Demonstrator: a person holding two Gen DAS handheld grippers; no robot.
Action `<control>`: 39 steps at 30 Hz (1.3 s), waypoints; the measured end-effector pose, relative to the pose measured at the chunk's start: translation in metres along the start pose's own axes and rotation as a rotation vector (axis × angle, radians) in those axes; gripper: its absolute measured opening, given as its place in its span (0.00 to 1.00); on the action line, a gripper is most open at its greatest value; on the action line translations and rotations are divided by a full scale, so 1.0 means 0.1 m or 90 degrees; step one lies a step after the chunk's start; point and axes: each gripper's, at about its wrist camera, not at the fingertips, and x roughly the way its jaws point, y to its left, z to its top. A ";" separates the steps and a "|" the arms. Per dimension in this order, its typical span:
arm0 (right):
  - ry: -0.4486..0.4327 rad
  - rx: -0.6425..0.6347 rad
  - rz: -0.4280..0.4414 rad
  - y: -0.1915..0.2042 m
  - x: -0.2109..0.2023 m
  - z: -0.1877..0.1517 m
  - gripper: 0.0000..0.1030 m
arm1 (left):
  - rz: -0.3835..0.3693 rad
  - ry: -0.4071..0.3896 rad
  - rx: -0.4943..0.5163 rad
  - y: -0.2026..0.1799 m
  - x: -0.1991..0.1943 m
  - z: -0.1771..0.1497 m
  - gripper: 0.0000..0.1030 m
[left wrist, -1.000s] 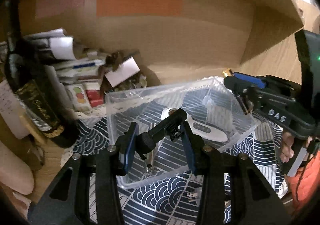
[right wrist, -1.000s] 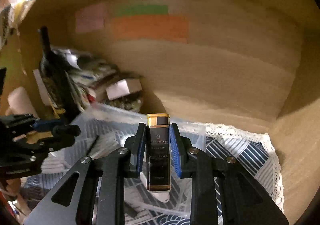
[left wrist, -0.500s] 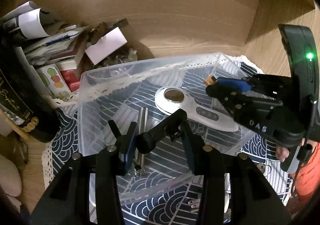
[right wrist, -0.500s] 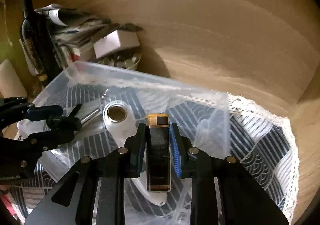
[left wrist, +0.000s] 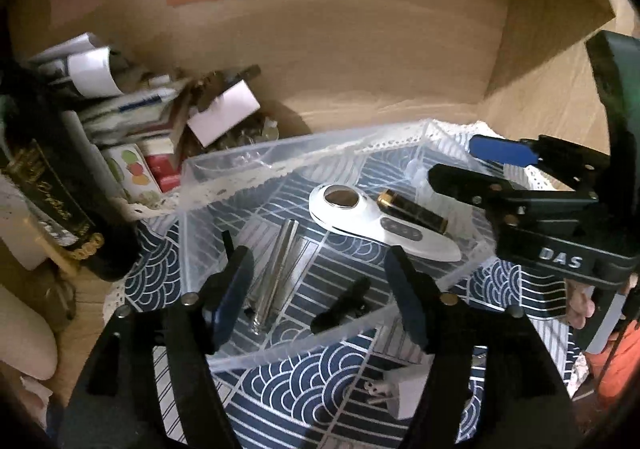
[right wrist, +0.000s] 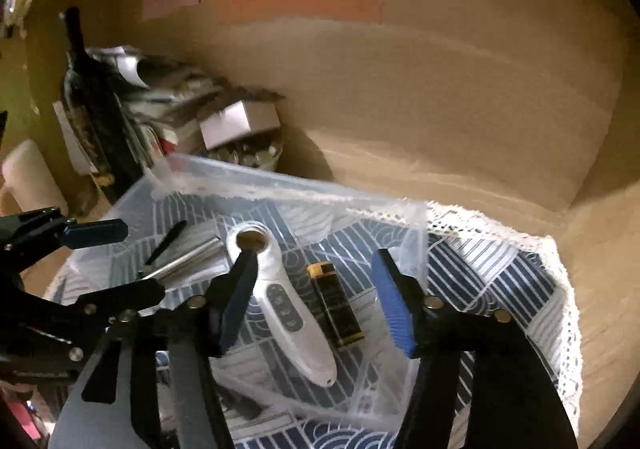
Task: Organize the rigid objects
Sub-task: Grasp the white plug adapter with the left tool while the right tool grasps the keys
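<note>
left gripper (left wrist: 320, 289): jaws spread wide, nothing between them; hovers over the near edge of the bin
right gripper (right wrist: 314, 295): jaws spread wide, empty; hovers above the bin's right half, over the black-gold tube
clear plastic bin (left wrist: 280, 347): sits on the wave-pattern cloth (left wrist: 320, 389), open top, holds four items as far as I can see
black clip-like part (left wrist: 340, 305): lies in the bin near its front wall, right below the left gripper; exact type unclear
metal rod (left wrist: 276, 277): inside the bin, left part, lying lengthwise
white handheld device (right wrist: 284, 301): inside the bin, middle, round metal end toward the far wall, buttons up
black-gold tube (right wrist: 334, 303): inside the bin, just beside the white device on its right, lying flat, gold cap toward the far wall
white plug adapter (left wrist: 400, 391): outside the bin, on the cloth in front of it, prongs pointing left
clutter (left wrist: 152, 129): dark bottle (left wrist: 52, 185), papers and boxes stacked left of the bin; likely not part of the job
done (judgement): four rigid items already in the bin, both grippers free
left (judgement): plug adapter still out on the cloth, probably next; anything else outside the bin is hidden by the grippers
progress (judgement): most of the way through
</note>
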 end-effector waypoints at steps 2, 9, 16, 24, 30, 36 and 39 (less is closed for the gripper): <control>-0.017 -0.001 -0.004 0.01 -0.14 -0.01 0.61 | 0.007 -0.013 -0.001 -0.01 -0.11 -0.01 0.82; -0.060 -0.006 -0.020 0.06 -0.59 -0.17 0.69 | 0.019 -0.051 0.006 -0.02 -0.44 -0.13 0.95; -0.066 0.002 -0.028 0.09 -0.83 -0.47 0.69 | -0.013 -0.010 -0.001 -0.07 -0.46 -0.36 0.97; 0.000 0.031 -0.024 0.03 -0.70 -0.89 0.70 | -0.055 0.081 0.000 -0.21 -0.10 -0.63 0.96; 0.075 0.067 0.004 0.00 -0.46 -1.24 0.70 | -0.079 0.126 -0.008 -0.29 0.09 -0.74 0.83; 0.134 0.031 0.006 0.06 -0.28 -1.36 0.72 | -0.097 0.145 0.010 -0.35 0.19 -0.75 0.45; 0.135 0.009 0.007 0.10 -0.25 -1.35 0.69 | -0.099 0.137 0.006 -0.34 0.20 -0.76 0.45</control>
